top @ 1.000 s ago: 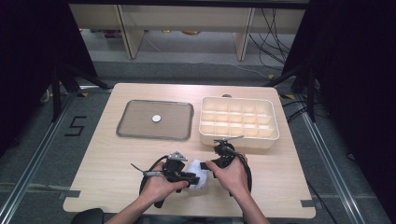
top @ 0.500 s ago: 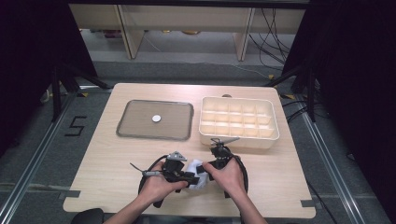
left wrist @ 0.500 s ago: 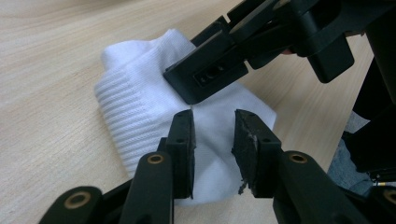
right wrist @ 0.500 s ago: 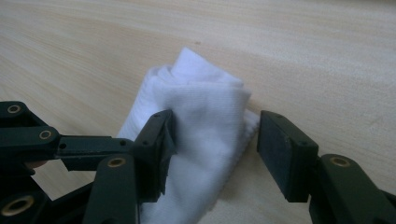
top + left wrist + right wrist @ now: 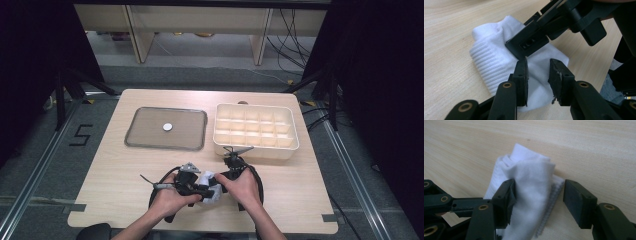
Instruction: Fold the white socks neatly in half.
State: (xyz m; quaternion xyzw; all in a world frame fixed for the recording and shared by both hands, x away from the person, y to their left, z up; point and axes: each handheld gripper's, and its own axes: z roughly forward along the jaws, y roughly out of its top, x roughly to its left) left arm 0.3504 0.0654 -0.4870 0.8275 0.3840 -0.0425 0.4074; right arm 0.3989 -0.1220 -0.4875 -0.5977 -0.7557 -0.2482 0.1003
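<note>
The white sock [image 5: 211, 188] lay bunched on the wooden table [image 5: 115, 200], low in the middle of the high view, between my two hands. In the left gripper view the sock [image 5: 491, 62] sat in the centre of the frame, its ribbed cuff turned toward the left edge and a smoother fold running to the right. In the right gripper view the sock [image 5: 529, 192] rose as a folded peak in the middle of the frame, with a ribbed edge showing along its lower right side.

My left gripper [image 5: 537, 75] had its jaws apart, with the cloth lying under and between them; the pads were not pressing together on it, and I could not tell whether the left pad brushed the fabric. My right gripper [image 5: 539, 200] had just been opening its jaws: the left pad stood against the sock's fold, the right pad stood clear of the cloth over bare wood, so nothing was clamped. From the left gripper view, one black jaw of the right gripper [image 5: 529, 45] lay across the top of the sock in the upper middle of the frame.

In the high view my left hand [image 5: 167, 200] and right hand [image 5: 242, 187] sat close together near the bottom edge. Farther up, left of centre, was a flat grey tray [image 5: 145, 131] with a small white disc [image 5: 167, 127] on it. To its right stood a cream box with compartments [image 5: 252, 150], just beyond my right gripper.
</note>
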